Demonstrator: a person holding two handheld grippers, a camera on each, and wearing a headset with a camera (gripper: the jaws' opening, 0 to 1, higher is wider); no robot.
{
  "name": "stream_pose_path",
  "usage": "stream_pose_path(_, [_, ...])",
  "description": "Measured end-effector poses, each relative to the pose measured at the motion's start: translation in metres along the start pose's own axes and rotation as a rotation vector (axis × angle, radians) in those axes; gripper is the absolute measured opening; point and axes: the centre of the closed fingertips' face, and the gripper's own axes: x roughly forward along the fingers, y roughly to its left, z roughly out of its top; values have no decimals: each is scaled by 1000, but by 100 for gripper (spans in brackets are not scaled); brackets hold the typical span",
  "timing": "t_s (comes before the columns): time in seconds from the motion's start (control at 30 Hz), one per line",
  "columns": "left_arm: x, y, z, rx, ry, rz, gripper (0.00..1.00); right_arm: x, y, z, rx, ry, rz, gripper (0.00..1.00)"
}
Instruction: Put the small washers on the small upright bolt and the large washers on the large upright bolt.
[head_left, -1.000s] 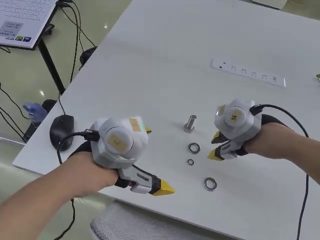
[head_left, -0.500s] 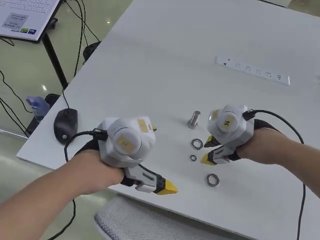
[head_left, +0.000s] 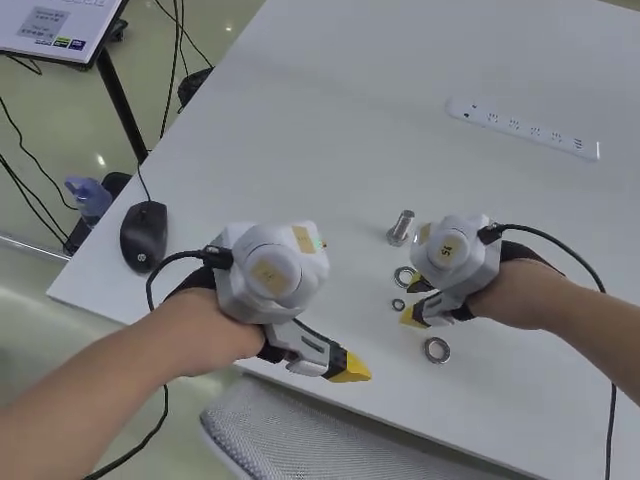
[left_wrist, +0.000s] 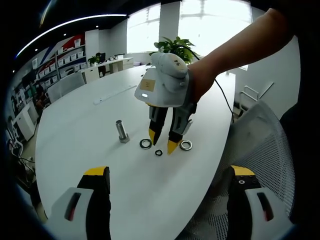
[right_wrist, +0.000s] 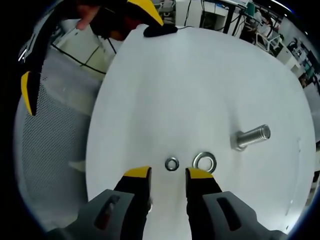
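Three washers lie flat on the white table (head_left: 330, 120) near the upright bolt (head_left: 401, 227). The small washer (right_wrist: 172, 163) sits just ahead of the gap in the right gripper (right_wrist: 169, 173), whose jaws stand narrowly parted and empty. A large washer (right_wrist: 205, 161) lies just beside it toward the bolt, and a second large washer (head_left: 436, 350) nearer the table's edge. The left gripper (left_wrist: 167, 172) hovers at the near edge, jaws wide apart, holding nothing.

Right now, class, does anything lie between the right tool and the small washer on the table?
Nothing visible does. In the right gripper view, just a strip of bare table separates the right tool from the small washer. A large washer lies close beside it, not touching, ahead of one jaw tip.
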Motion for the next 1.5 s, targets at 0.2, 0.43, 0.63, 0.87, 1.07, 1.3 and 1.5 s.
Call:
stream_pose_path(0.2, [0,0,0,-7,-3,-1,99,7,-2,1,-11,2,-11,28])
stream_pose_path(0.43, [1,0,-1,-8,3,-10,97,13,-4,-1,-17,21,-17,28])
stream_pose_path(0.63, [1,0,-3,-7,10,-15,95,13,-6,0,-32,21,-25,26])
stream_pose_path(0.87, [0,0,-7,-10,18,-23,92,14,-2,0,-53,30,-24,22])
stream_pose_path(1.07, [-1,-5,-7,-6,20,-39,89,13,-1,0,-47,36,-27,19])
stream_pose_path(1.3, [-4,-6,-8,-7,13,-44,89,14,-2,1,-91,76,-36,14])
stream_pose_path(1.5, [-6,-6,-9,-1,27,-42,87,13,-3,0,-47,84,-40,13])
